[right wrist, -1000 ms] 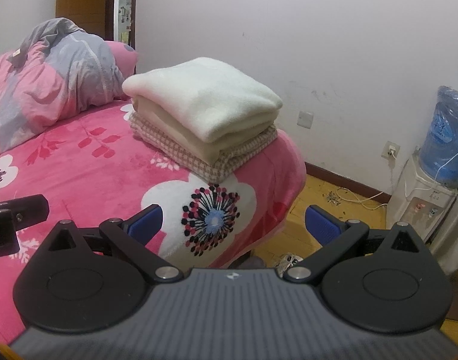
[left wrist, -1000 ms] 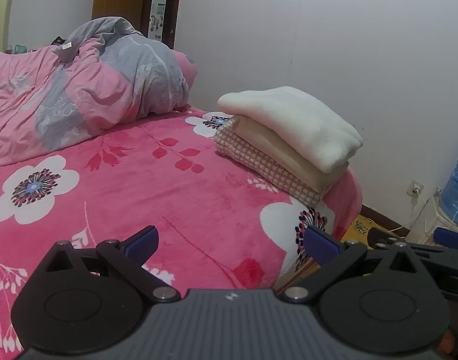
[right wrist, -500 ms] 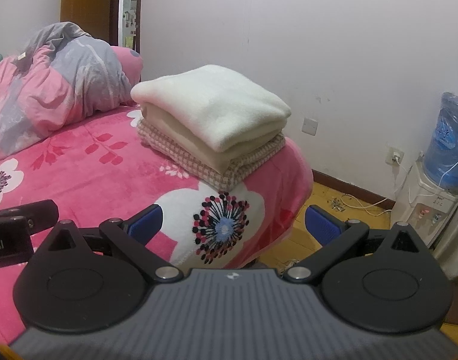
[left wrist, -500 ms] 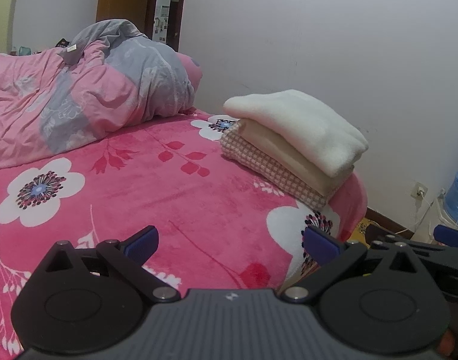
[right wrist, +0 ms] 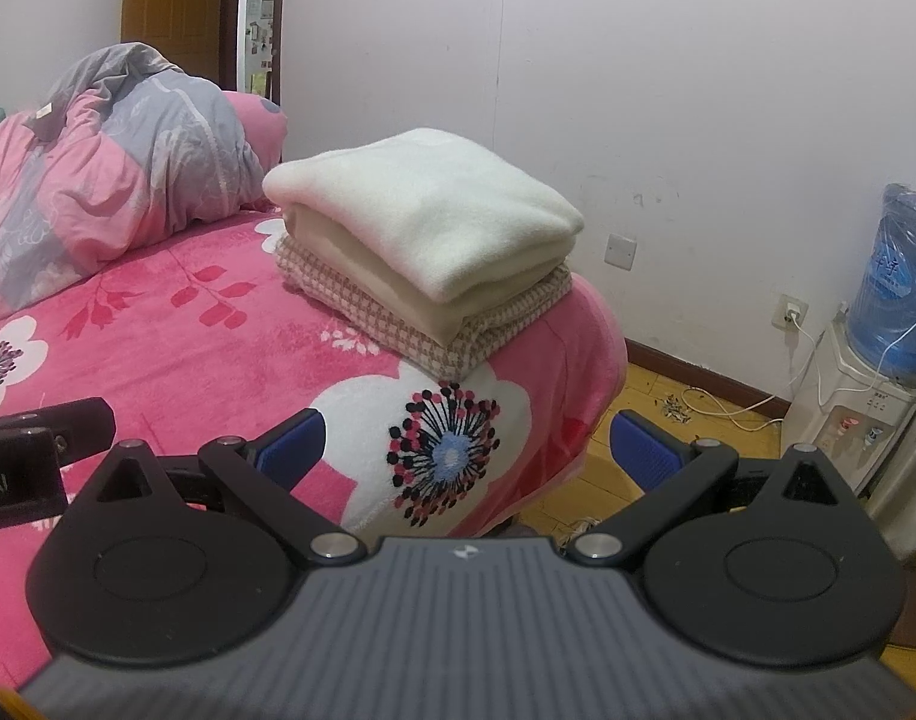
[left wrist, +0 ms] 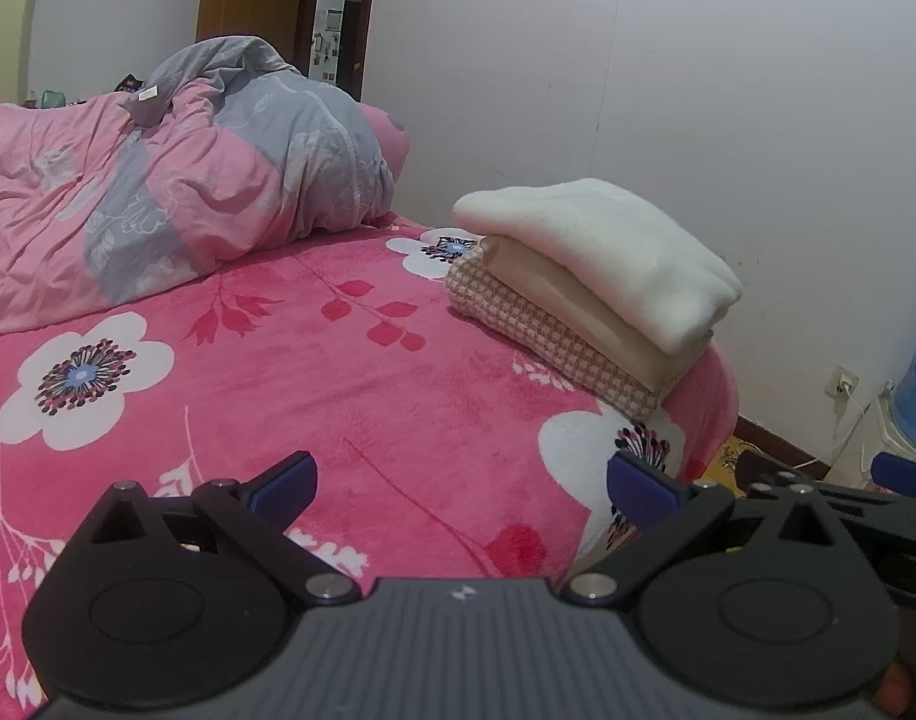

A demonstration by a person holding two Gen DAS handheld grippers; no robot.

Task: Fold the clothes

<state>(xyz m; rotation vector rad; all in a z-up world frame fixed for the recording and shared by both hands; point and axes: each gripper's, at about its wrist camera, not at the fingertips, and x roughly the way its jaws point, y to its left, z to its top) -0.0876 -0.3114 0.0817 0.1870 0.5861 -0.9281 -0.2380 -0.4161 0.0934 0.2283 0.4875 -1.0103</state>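
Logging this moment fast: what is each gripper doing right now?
Left gripper: open, holding nothing, above the pink bedspread.
Right gripper: open, holding nothing, short of the folded stack.

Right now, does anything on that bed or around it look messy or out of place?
The folded stack is tidy but sits right at the bed's corner, its checked bottom layer near the edge. The pink and grey quilt is bunched in a heap. Small debris lies scattered on the floor by the wall. Both grippers are open, empty.
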